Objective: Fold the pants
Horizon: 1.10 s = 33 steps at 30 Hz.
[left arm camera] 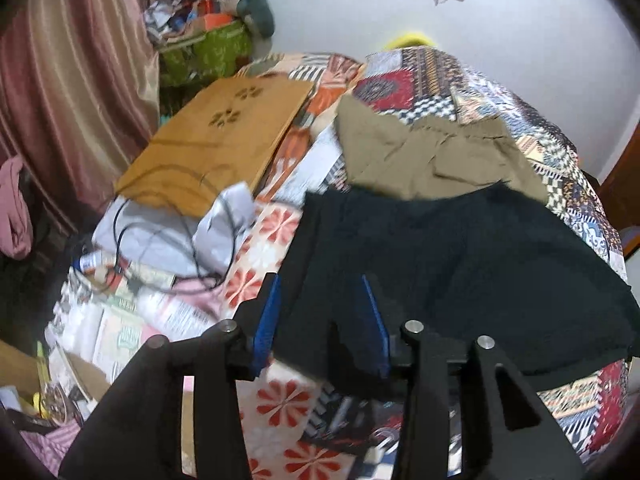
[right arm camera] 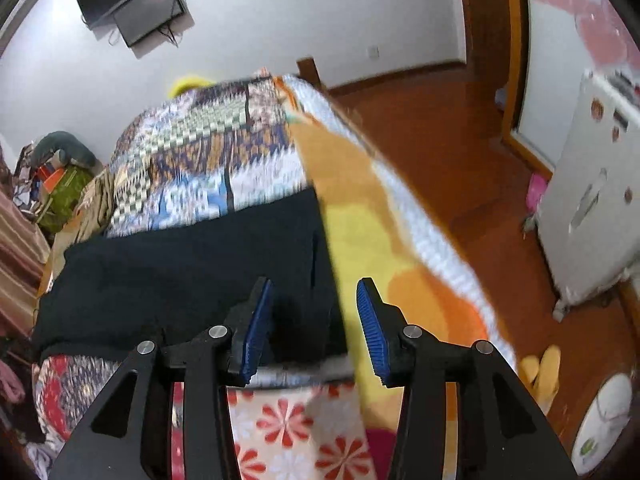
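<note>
While the black pants [left arm camera: 460, 264] lie folded flat on the patterned bedspread [left arm camera: 440, 80], left gripper [left arm camera: 320, 320] and right gripper [right arm camera: 316, 324] hover at opposite near corners, jaws parted, gripping nothing, probably having set the fold down
</note>
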Motion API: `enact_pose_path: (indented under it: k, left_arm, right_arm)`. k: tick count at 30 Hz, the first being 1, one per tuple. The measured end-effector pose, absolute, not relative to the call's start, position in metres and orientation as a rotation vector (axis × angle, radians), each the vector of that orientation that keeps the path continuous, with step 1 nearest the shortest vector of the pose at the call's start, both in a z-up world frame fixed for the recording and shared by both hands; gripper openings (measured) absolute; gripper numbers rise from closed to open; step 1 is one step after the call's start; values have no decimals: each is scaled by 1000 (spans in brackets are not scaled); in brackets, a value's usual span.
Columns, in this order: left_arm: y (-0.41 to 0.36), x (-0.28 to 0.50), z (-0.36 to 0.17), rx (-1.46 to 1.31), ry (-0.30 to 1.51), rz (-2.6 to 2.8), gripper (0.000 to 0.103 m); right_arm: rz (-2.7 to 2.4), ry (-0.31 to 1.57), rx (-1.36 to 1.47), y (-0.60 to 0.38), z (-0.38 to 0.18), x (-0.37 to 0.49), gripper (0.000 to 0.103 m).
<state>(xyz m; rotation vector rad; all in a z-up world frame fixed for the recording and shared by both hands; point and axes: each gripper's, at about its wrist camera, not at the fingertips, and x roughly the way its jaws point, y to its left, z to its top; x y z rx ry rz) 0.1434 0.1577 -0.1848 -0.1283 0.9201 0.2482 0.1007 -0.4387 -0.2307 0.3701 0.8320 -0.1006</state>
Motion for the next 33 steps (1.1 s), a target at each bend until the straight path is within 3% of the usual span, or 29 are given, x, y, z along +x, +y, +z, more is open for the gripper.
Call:
enact_pose_path:
  k: [4,16,22,26,33]
  left_arm:
    - [134,163,-185,-93,917,208,51]
    - [91,196,-254,-103,1119,125,52]
    - [83,196,-266,-74,1125,144,56]
    - [82,197,-267,-58,1126,145,56]
    - [81,198,-268,-45,1122,144,57]
  right_arm:
    - [-84,808,369,-446,-228,120,40]
    - [44,988,340,-435,-292,176,40]
    - [55,961,279,-430,-287,176,21]
    - [50,951,180,-418,-282,177,13]
    - [16,855,96,-414,-257,179,9]
